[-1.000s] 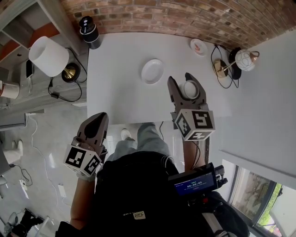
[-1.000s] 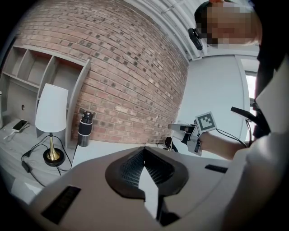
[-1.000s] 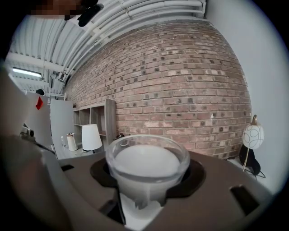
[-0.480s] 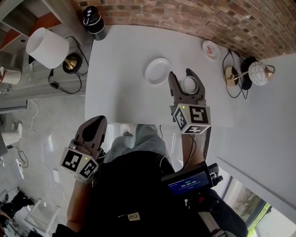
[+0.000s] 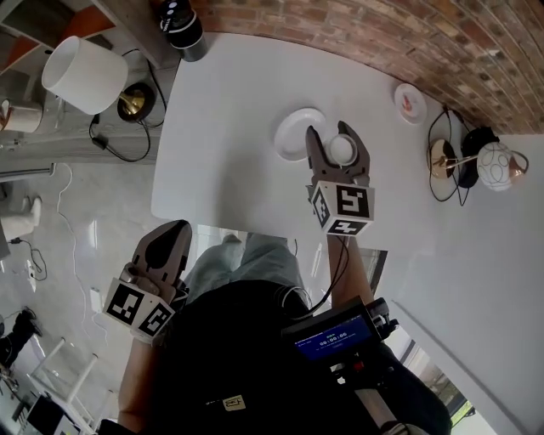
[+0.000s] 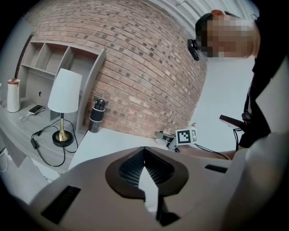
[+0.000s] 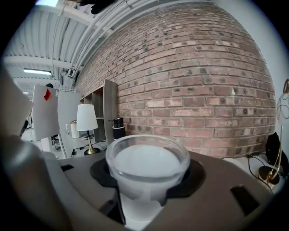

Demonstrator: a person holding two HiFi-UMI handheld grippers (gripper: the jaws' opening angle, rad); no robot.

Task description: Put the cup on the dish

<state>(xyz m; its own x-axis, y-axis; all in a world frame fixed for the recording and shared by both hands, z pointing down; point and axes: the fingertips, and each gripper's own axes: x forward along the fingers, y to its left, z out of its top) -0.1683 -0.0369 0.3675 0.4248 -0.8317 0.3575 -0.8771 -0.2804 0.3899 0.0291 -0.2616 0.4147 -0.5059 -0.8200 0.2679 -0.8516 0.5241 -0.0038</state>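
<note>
A translucent white cup (image 5: 342, 149) sits between the jaws of my right gripper (image 5: 331, 136), which is shut on its sides. In the right gripper view the cup (image 7: 146, 164) stands upright and fills the middle. A white oval dish (image 5: 297, 133) lies on the white table (image 5: 229, 119), just left of the cup and touching the gripper's left finger in the picture. The cup is beside the dish, not over it. My left gripper (image 5: 166, 245) hangs off the table's near edge, over the floor, shut and holding nothing.
A white-shaded lamp (image 5: 83, 75) and a black bottle (image 5: 183, 19) stand at the far left. A small saucer (image 5: 410, 100) lies by the brick wall. A globe lamp (image 5: 495, 166) with cables sits right. In the left gripper view, the bottle (image 6: 96, 116) stands by the wall.
My right gripper has carried the cup further over the table and closer to the dish's right rim. The left gripper has sunk slightly beside the person's leg.
</note>
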